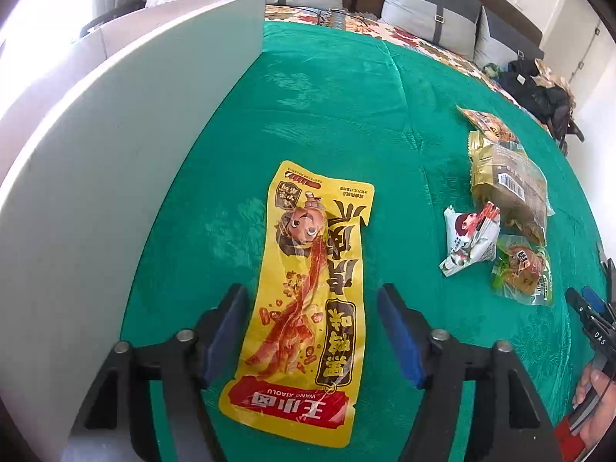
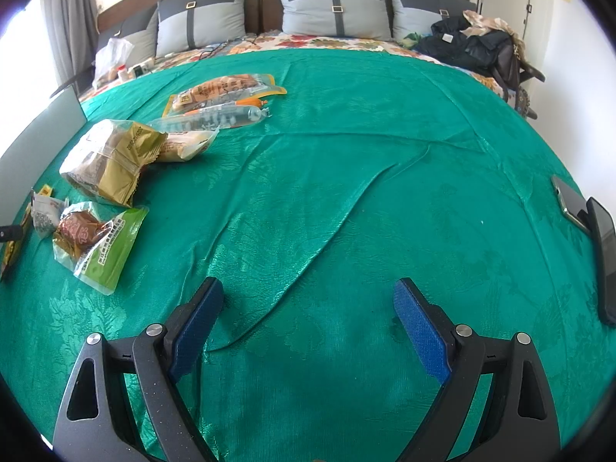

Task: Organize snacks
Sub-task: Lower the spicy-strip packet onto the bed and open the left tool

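A long yellow snack packet (image 1: 319, 208) with a cartoon face lies flat on the green bedspread (image 1: 346, 107). My left gripper (image 1: 311, 288) straddles its lower half, open, with a strip of cloth showing between each blue pad and the packet. To its right lie a small white packet (image 1: 471, 238), a green packet (image 1: 523, 269) holding a brown snack, a gold bag (image 1: 508, 188) and an orange packet (image 1: 487, 121). My right gripper (image 2: 308, 283) hangs open over bare green cloth, and the snack pile, with the green packet (image 2: 100, 242) and the gold bag (image 2: 107, 158), is off to its left.
A white panel (image 1: 115, 154) stands upright along the left side of the bedspread. Two phones (image 2: 573, 204) rest at the right edge. Grey pillows (image 2: 335, 7) line the headboard, and dark clothes (image 2: 469, 46) are heaped at the far right. A person's hand (image 1: 595, 404) holds the right gripper.
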`<state>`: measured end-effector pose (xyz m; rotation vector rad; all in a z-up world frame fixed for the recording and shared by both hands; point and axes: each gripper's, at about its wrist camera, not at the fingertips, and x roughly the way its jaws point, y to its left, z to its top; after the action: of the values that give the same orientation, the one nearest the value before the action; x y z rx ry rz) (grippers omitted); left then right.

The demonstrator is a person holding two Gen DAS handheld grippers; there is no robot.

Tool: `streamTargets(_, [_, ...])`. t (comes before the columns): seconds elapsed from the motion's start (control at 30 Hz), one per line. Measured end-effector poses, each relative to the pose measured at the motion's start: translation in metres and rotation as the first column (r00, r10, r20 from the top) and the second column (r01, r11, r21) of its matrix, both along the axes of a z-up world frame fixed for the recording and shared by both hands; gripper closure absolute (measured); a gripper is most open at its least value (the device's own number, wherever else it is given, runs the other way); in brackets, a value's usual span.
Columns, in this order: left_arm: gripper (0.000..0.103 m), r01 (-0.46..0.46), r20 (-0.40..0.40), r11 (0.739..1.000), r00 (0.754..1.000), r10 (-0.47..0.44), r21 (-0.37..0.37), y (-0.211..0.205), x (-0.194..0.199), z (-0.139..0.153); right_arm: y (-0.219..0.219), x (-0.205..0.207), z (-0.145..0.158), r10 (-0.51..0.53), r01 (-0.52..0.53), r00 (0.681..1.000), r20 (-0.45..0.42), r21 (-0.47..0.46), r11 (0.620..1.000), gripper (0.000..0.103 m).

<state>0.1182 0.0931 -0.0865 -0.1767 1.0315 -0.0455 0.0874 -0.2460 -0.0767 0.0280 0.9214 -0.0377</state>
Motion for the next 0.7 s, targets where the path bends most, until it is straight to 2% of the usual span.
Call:
streamTargets(0.03, [0.015, -0.003, 0.026, 1.0, 1.0, 0.003, 0.009, -0.001, -0.001, -0.002, 0.0, 0.0, 0.0, 0.0, 0.0, 1.0, 0.0, 0.001, 1.0, 0.011])
streamTargets(0.07, [0.012, -0.009, 0.017, 0.999, 1.0, 0.008, 0.034, -0.004, 0.001, -0.006, 0.0, 0.0, 0.0, 0.0, 0.0, 1.0, 0.0, 0.0, 1.0, 0.011])
streamTargets(0.13, [0.009, 0.022, 0.026, 0.995, 0.999, -0.024, 0.097, -0.01, 0.004, -0.009, 0.0, 0.0, 0.0, 0.001, -0.001, 1.0, 0.0, 0.001, 1.0, 0.011])
streamTargets(0.2, [0.0, 0.052, 0.031, 0.983, 0.998, -0.059, 0.177, -0.022, 0.01, -0.015, 0.002, 0.001, 0.0, 0.003, -0.003, 1.0, 0.001, 0.001, 1.0, 0.011])
streamTargets(0.27, [0.0, 0.056, 0.066, 0.985, 0.996, -0.068, 0.165, -0.022, 0.009, -0.017, 0.003, 0.002, -0.001, 0.005, -0.005, 1.0, 0.001, 0.001, 1.0, 0.011])
streamTargets(0.7, [0.0, 0.048, 0.083, 0.984, 0.995, -0.063, 0.169, -0.021, 0.008, -0.017, 0.003, 0.002, 0.0, 0.004, -0.004, 1.0, 0.001, 0.0, 1.0, 0.011])
